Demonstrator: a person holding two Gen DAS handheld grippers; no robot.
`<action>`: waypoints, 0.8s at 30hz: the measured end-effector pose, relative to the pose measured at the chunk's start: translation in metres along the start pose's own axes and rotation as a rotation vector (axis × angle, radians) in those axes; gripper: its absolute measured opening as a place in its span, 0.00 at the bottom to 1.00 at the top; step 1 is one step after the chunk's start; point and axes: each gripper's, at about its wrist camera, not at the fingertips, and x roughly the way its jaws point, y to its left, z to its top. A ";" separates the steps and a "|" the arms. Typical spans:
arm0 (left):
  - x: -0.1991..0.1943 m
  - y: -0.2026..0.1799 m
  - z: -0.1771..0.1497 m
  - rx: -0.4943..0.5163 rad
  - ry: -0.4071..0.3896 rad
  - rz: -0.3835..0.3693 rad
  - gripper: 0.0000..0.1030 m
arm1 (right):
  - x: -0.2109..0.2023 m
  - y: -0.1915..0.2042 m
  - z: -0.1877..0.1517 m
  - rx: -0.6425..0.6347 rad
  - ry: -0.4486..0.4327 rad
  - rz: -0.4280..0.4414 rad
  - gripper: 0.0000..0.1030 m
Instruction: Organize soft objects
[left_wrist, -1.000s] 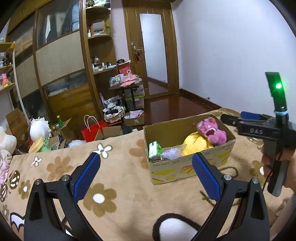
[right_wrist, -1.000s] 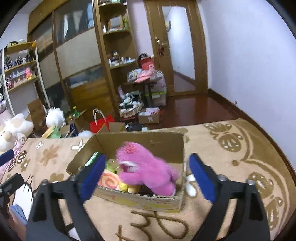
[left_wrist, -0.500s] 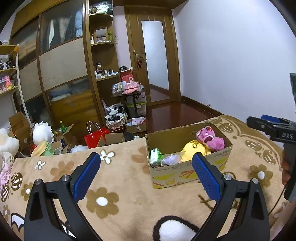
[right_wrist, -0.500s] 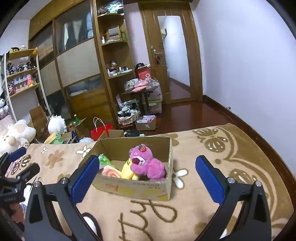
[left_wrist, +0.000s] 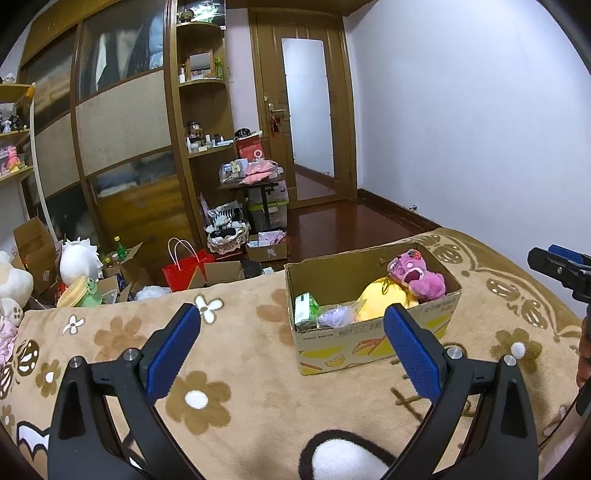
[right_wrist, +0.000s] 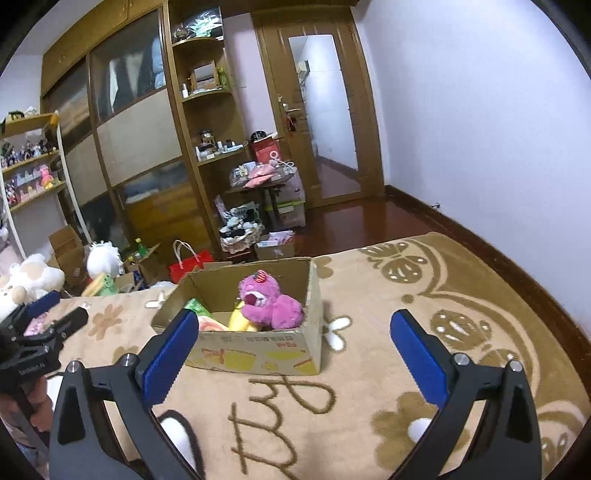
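Beige flower-patterned blanket (right_wrist: 369, 387) covers the bed, and on it sits an open cardboard box (right_wrist: 255, 350) holding a pink plush bear (right_wrist: 273, 304) resting on a yellow plush (left_wrist: 380, 297), beside a green packet (left_wrist: 304, 306) and a small purple toy (left_wrist: 338, 317). My right fingers (right_wrist: 295, 347) have just been opening and stand wide apart, empty, pointing at the box. My left fingers (left_wrist: 291, 343) are spread wide too, holding nothing. Wooden shelves (left_wrist: 203, 110) and a door (left_wrist: 306, 122) lie beyond.

We see matt corrugated cardboard box (right_wrist: 258, 354), printed front. Pink plush bear (right_wrist: 271, 304) fuzzy; yellow plush toy (left_wrist: 380, 299) soft cloth. Beige blanket (left_wrist: 240, 354) fleecy, short pile. Gripper pads (right_wrist: 166, 356) blue, ribbed rubber look; arms matt black plastic, metal bolts. Wood floor (right_wrist: 369, 218) glossy; red paper bag (left_wrist: 184, 271) smooth.
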 end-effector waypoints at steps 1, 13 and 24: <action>0.000 0.000 0.000 0.000 0.000 0.003 0.96 | 0.000 0.000 -0.001 -0.007 -0.003 -0.013 1.00; 0.012 -0.005 -0.001 0.027 0.023 0.015 0.96 | 0.000 0.004 -0.009 -0.046 0.003 -0.043 1.00; 0.013 -0.009 -0.002 0.044 0.027 0.023 0.96 | -0.001 0.005 -0.011 -0.039 -0.017 -0.042 1.00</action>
